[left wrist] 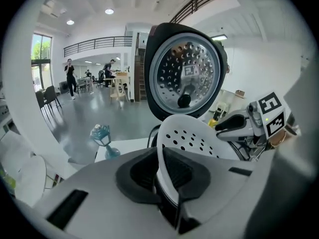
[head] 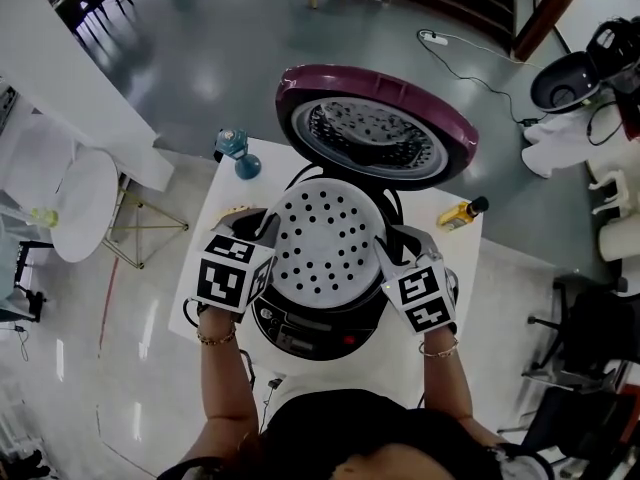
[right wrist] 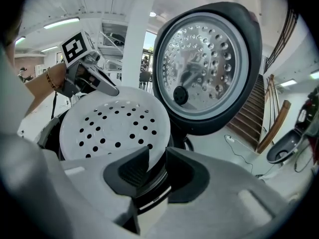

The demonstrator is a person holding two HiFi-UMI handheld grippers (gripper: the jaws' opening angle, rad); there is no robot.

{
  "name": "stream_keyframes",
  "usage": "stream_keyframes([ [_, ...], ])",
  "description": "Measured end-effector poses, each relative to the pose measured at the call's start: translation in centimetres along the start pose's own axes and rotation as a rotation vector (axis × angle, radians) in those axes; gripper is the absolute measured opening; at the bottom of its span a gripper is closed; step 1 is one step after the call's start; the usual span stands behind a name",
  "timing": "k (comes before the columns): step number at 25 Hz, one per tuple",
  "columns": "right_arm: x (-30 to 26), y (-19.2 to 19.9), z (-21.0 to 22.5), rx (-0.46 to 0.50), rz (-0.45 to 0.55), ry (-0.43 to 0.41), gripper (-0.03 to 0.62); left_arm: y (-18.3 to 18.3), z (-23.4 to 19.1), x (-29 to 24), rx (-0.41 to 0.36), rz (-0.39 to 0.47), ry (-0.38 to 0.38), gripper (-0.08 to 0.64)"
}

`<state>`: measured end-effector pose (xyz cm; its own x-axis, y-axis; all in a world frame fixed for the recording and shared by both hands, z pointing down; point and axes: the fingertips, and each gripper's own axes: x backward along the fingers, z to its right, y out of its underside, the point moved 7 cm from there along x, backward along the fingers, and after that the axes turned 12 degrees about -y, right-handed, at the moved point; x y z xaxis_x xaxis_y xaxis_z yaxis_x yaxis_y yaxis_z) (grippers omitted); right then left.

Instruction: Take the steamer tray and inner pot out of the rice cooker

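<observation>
Steamer tray pinched by its rim at the mouth of the open rice cooker
The rice cooker (head: 318,330) stands lid-up on the white table (head: 462,268), with the perforated steamer tray (head: 325,248) over its mouth. The tray looks like light, stiff, smooth plastic, so the thin rim is the place to hold; left gripper (head: 264,228) and right gripper (head: 396,244) each clamp an opposite edge

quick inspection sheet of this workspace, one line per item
surface: white table, mostly filled by the cooker
job's things: rice cooker with lid open; perforated steamer tray over its opening; inner pot not visible
clutter: teal lantern ornament far left; yellow bottle far right
grippers: left gripper and right gripper each shut on the tray's rim, opposite sides
cables: corded power strip on the floor
surroundings: second cooker at right; round table at left
</observation>
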<state>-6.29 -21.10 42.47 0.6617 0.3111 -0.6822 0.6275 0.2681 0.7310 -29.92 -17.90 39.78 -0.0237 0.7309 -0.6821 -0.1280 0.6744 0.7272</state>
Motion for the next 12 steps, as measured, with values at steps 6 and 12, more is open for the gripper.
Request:
stream_keyframes([
  [6, 0.3, -0.7, -0.5, -0.025, 0.046, -0.025, 0.110, -0.3, -0.7, 1.5, 0.041, 0.081, 0.039, 0.029],
  [12, 1.6, -0.7, -0.7, -0.080, 0.130, -0.066, 0.107, -0.5, -0.5, 3.3, 0.037, 0.128, 0.065, 0.029],
])
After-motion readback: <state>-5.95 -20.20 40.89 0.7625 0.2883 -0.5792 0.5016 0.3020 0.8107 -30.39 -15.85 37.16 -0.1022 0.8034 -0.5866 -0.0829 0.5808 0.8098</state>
